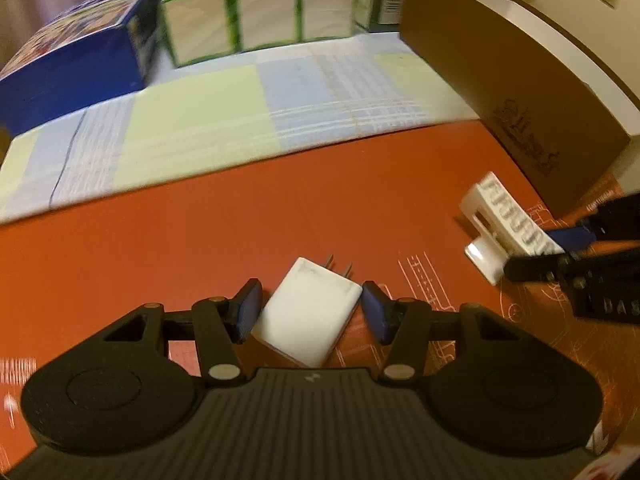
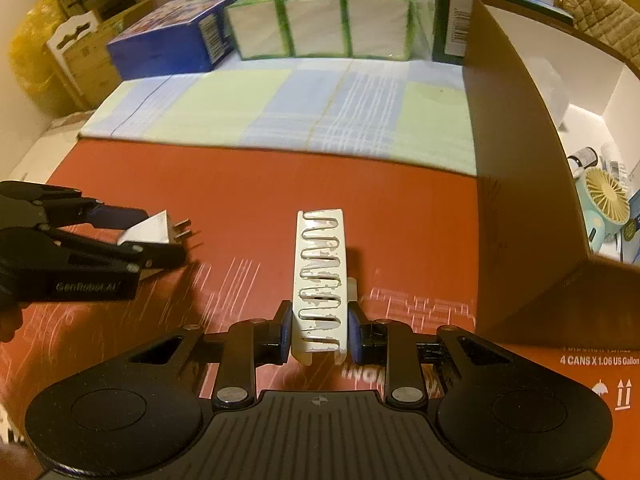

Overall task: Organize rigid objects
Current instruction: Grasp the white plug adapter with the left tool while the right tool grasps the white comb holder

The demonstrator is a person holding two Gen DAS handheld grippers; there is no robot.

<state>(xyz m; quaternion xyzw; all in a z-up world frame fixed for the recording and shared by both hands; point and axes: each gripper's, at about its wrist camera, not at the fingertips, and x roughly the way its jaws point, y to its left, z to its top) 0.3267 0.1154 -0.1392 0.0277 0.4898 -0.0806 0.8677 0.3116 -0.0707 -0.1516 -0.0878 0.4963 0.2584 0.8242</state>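
Observation:
My left gripper is shut on a white plug adapter with two metal prongs pointing away, just above the red cardboard sheet. It also shows in the right wrist view, held by the left gripper at the left. My right gripper is shut on a white slotted plastic clip that points forward over the red sheet. The clip also shows at the right of the left wrist view, with the right gripper on it.
An open brown cardboard box stands at the right, with a small fan and other items inside. A checked cloth lies beyond the red sheet. A blue box, green tissue packs and a dark box line the back.

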